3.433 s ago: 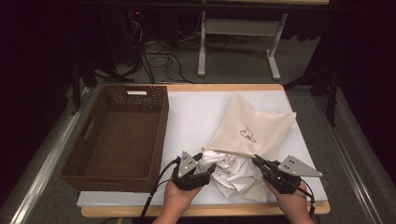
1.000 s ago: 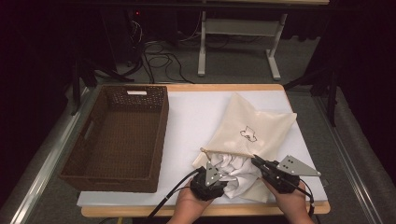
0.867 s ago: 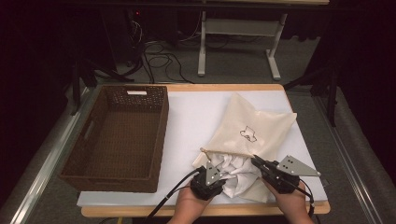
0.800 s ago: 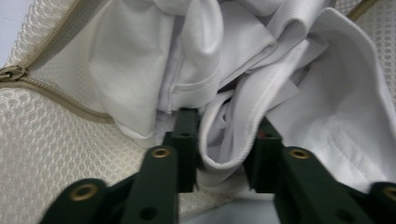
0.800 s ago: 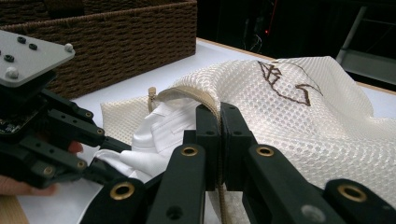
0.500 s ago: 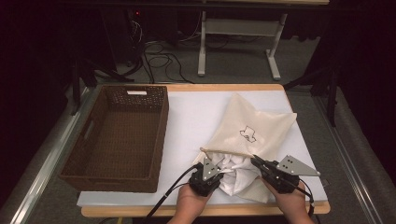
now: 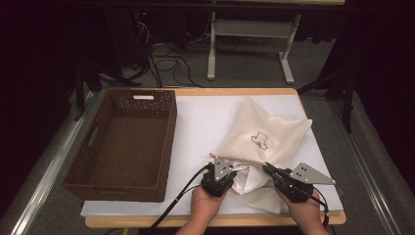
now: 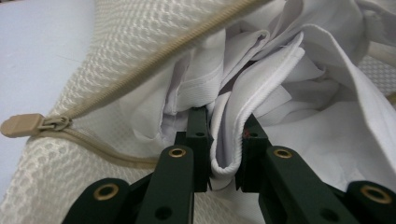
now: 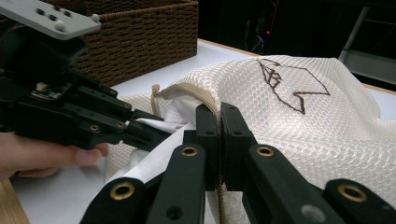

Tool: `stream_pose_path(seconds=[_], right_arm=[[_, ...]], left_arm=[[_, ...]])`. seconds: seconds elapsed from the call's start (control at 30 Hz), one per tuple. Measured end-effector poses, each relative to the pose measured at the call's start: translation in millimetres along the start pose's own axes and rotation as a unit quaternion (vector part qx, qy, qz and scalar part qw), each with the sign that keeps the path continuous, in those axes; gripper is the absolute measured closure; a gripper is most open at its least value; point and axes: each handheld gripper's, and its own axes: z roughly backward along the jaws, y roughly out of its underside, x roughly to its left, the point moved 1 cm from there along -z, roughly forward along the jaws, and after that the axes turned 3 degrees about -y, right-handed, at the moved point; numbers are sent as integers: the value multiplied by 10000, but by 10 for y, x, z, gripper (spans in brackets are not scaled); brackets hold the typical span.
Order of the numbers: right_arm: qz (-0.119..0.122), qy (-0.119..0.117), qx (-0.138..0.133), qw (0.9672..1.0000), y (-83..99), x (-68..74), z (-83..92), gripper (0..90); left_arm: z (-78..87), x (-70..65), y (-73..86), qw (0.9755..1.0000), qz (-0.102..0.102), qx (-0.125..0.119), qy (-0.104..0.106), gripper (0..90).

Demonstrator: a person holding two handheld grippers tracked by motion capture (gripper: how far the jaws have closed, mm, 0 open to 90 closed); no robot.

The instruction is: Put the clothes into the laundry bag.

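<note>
A cream honeycomb-mesh cloth bag [image 7: 266,139] with a matt zipper [image 8: 140,79] is seen; smooth white cloth [image 8: 299,93] lies inside. At 9 o'clock, a rough brown wicker basket [image 7: 122,142].

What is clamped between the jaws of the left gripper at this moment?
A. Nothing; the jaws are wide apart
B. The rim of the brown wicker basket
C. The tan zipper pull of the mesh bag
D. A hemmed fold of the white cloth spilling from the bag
D: in the left gripper view, the left gripper has its jaws pressed on a hemmed fold of the white cloth, while the zipper pull lies off to the side.
</note>
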Motion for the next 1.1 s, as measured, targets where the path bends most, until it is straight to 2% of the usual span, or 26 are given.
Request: stream_pose_path(seconds=[0.13, 0.27, 0.3, 0.33, 0.37, 0.43, 0.47, 0.5, 0.63, 0.67, 0.73, 0.77, 0.8, 0.9, 0.97, 1.03, 1.07, 1.1], right_arm=[[39, -5, 1, 10000, 1, 8, 4, 892], [31, 4, -8, 10000, 0, 12, 21, 892], [14, 34, -10, 10000, -1, 6, 27, 892], [14, 34, -10, 10000, -1, 6, 27, 892], [13, 24, -24, 10000, -2, 1, 25, 892], [13, 25, -24, 10000, -2, 2, 25, 892], [25, 40, -10, 10000, -2, 4, 25, 892], [26, 18, 1, 10000, -1, 7, 19, 892], [48, 28, 5, 10000, -4, 6, 11, 892], [42, 33, 5, 10000, -5, 10, 11, 892], [38, 22, 4, 10000, -5, 11, 9, 892], [38, 20, 6, 10000, -5, 13, 8, 891], [38, 20, 6, 10000, -5, 13, 8, 891], [39, 27, 19, 10000, -5, 21, 17, 892], [42, 4, 4, 10000, -3, 13, 20, 892], [31, 10, 2, 10000, -3, 9, 22, 892], [40, 8, 4, 10000, -2, 9, 20, 892], [40, 6, 4, 10000, -2, 10, 20, 891]], left_arm=[[-55, 24, 14, 9999, 18, 95, -58, 769], [-22, 36, 44, 9998, 58, 169, -42, 700], [6, 32, 53, 9998, 91, 160, -3, 616], [36, 16, 62, 9999, 78, 135, -3, 616], [107, -19, 81, 9999, -69, 118, -74, 522], [147, -33, 92, 9998, -107, 95, -107, 486], [187, -38, 104, 9999, -89, 82, -77, 439], [223, -42, 116, 10000, -34, 64, -16, 355], [372, -128, 152, 9996, 88, -146, 229, 295], [389, -167, 164, 9994, 59, -187, 284, 266], [361, -241, 188, 9992, 27, -110, 389, 155], [295, -297, 215, 9990, -56, 55, 450, 154], [295, -297, 215, 9990, -56, 55, 450, 154], [184, -362, 256, 9982, -236, 331, 445, 153], [107, -411, 250, 9960, -441, 656, 422, 159], [85, -430, 235, 9942, -589, 808, 406, 258], [76, -426, 236, 9941, -572, 838, 385, 348], [73, -413, 232, 9944, -520, 848, 348, 400]])
